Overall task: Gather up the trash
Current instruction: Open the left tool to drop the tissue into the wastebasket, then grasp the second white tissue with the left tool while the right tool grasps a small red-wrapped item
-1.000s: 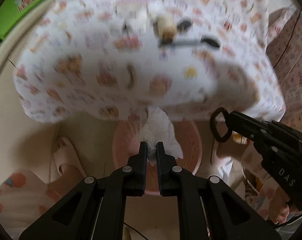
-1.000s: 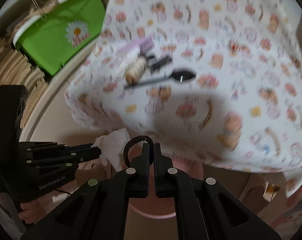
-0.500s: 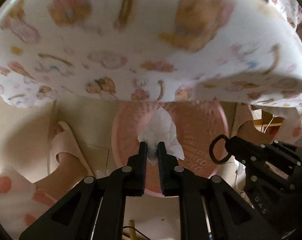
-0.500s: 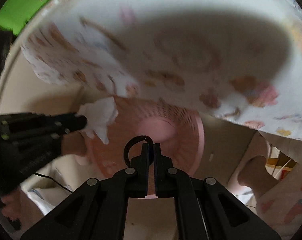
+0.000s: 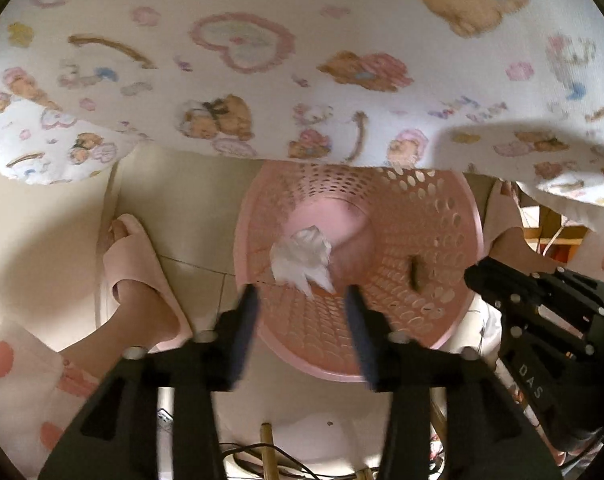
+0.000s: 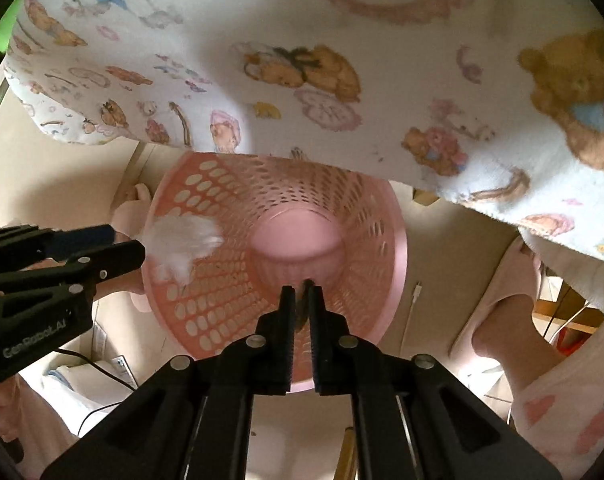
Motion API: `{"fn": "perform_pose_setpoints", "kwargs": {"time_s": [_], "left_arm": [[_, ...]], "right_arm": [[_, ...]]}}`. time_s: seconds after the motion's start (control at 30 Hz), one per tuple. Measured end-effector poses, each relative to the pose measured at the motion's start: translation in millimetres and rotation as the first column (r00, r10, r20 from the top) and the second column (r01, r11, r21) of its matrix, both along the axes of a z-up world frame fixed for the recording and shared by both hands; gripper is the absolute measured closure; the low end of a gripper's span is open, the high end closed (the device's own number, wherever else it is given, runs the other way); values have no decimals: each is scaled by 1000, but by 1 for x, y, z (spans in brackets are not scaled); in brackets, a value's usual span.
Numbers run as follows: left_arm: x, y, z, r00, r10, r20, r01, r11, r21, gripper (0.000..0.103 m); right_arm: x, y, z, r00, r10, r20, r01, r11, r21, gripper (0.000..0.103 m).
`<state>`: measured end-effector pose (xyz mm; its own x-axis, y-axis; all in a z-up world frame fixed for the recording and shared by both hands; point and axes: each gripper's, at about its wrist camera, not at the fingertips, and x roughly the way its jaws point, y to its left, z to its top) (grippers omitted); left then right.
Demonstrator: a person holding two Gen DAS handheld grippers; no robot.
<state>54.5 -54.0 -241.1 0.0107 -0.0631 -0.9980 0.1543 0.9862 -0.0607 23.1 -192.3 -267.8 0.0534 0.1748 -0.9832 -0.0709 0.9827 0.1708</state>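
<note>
A pink perforated trash basket [image 5: 442, 240] stands on the floor under the table edge; it also shows in the right wrist view [image 6: 206, 176]. My left gripper [image 5: 302, 308] is open above its near rim. A crumpled white tissue [image 5: 302, 258] is loose in the air just past the fingers, over the basket; it also shows in the right wrist view [image 6: 182, 242]. My right gripper [image 6: 300, 294] is slightly parted over the basket, with a blurred dark ring [image 6: 301, 312] between the fingers; whether it is still held cannot be told. A dark blurred ring [image 5: 416, 274] appears in the left wrist view.
A white tablecloth [image 5: 302, 60] with bear prints overhangs the basket's far side. The person's feet in pink slippers [image 5: 130, 280] stand left and right of the basket on the beige tiled floor. Cables and a wooden stick [image 5: 268, 452] lie near the bottom edge.
Both grippers dropped lower and closer over the basket. My left gripper opened and let go of the tissue. My right gripper's fingers parted slightly around the ring.
</note>
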Motion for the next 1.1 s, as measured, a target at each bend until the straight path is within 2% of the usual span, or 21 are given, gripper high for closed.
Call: {"fn": "perform_pose_setpoints", "kwargs": {"time_s": [0.03, 0.1, 0.27, 0.33, 0.37, 0.43, 0.47, 0.57, 0.63, 0.73, 0.93, 1.1], "left_arm": [[0, 2, 3, 1000, 11, 7, -11, 1000, 1, 46], [1, 7, 11, 999, 30, 36, -31, 1000, 7, 42], [1, 16, 51, 986, 42, 160, -44, 999, 8, 33], [-3, 19, 72, 974, 41, 221, -43, 999, 4, 32], [-6, 20, 82, 967, 34, 252, -37, 999, 9, 28], [-13, 25, 102, 949, 29, 314, -29, 1000, -5, 23], [-15, 29, 110, 942, 39, 334, -36, 999, -16, 23], [-14, 40, 123, 927, 65, 370, -51, 998, -46, 23], [-12, 43, 129, 917, 78, 391, -62, 997, -52, 23], [-9, 44, 136, 907, 88, 412, -71, 996, -56, 23], [-7, 43, 153, 886, 87, 456, -59, 995, -75, 23], [12, 38, 190, 855, 50, 516, -26, 998, -55, 23]], "right_arm": [[0, 0, 1, 1000, 0, -2, 0, 1000, 1, 84], [-1, -1, 7, 1000, -6, 15, 6, 1000, -2, 77], [-3, -7, 41, 992, -16, 124, 17, 1000, -13, 76], [-4, -10, 60, 984, -24, 179, 26, 1000, -9, 69], [-5, -11, 71, 977, -26, 211, 27, 1000, -4, 65], [-9, -15, 93, 960, -30, 280, 30, 1000, 2, 53], [-12, -17, 105, 947, -32, 319, 32, 999, 4, 52], [-16, -18, 129, 916, -23, 400, 25, 1000, 0, 48], [-16, -18, 146, 888, -12, 460, 21, 1000, -15, 36], [-17, -21, 162, 858, -14, 514, 32, 999, -27, 26], [-12, -31, 183, 830, -46, 556, 61, 998, -10, 23], [-1, -42, 211, 779, -26, 627, 74, 996, -50, 21]]}}
